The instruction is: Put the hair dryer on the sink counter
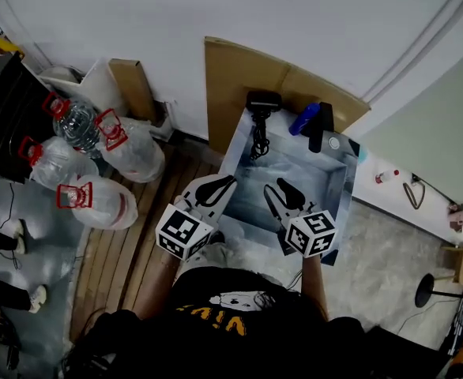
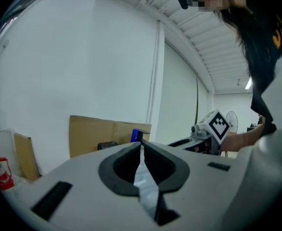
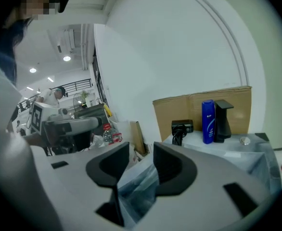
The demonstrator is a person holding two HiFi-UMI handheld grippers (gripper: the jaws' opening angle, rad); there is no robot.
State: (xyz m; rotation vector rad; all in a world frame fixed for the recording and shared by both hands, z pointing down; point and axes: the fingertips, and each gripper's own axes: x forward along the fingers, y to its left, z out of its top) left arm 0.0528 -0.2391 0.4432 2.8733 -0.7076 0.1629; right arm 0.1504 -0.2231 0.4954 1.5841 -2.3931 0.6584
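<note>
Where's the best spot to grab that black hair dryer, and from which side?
Probably the hair dryer by its blocky body, from the front and slightly above: cardboard stands behind it, and its cord dangling in front is too floppy.

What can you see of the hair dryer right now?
The hair dryer is black, matt plastic by the look, with a boxy body. It sits at the back left corner of the sink counter, in front of the cardboard sheet and left of the blue bottle. Its black cord trails off it in loops towards the basin. Nothing holds it. Whether it touches the cardboard I cannot tell.
</note>
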